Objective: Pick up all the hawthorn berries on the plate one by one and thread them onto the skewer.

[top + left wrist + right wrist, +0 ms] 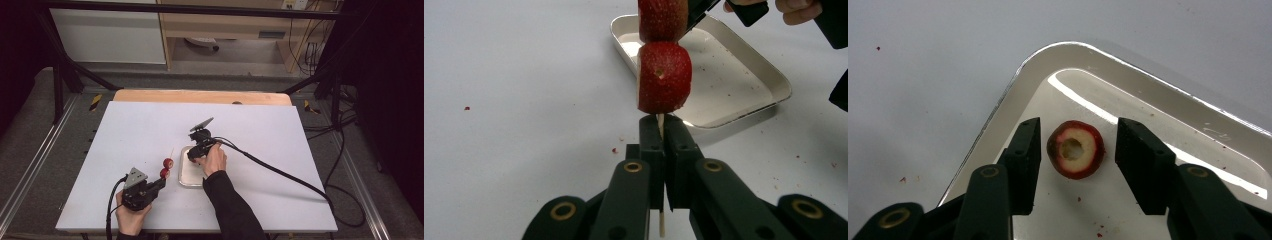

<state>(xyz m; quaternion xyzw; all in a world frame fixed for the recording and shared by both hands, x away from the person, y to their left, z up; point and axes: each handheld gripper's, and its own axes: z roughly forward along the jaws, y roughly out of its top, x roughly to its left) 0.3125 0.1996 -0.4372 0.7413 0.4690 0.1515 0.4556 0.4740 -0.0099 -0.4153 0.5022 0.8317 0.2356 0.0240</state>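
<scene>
The right gripper [1075,150] hangs over the tray [1013,82], jaws apart astride a cored fruit slice [1076,149], pads not touching. Step in hand: the pick. Next it likely calls for closing, then lifting toward the skewer [659,125]. Left gripper [659,131] clamps that skewer beside the tray, two pieces [663,75] threaded. The tray wall stands near the jaw.

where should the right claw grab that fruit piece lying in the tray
Grip the fruit piece across its red rounded sides, coming from above as the right claw now sits, one jaw on either side. It lies in the tray with its cut, cored face showing, so the skin flanks are free.
</scene>
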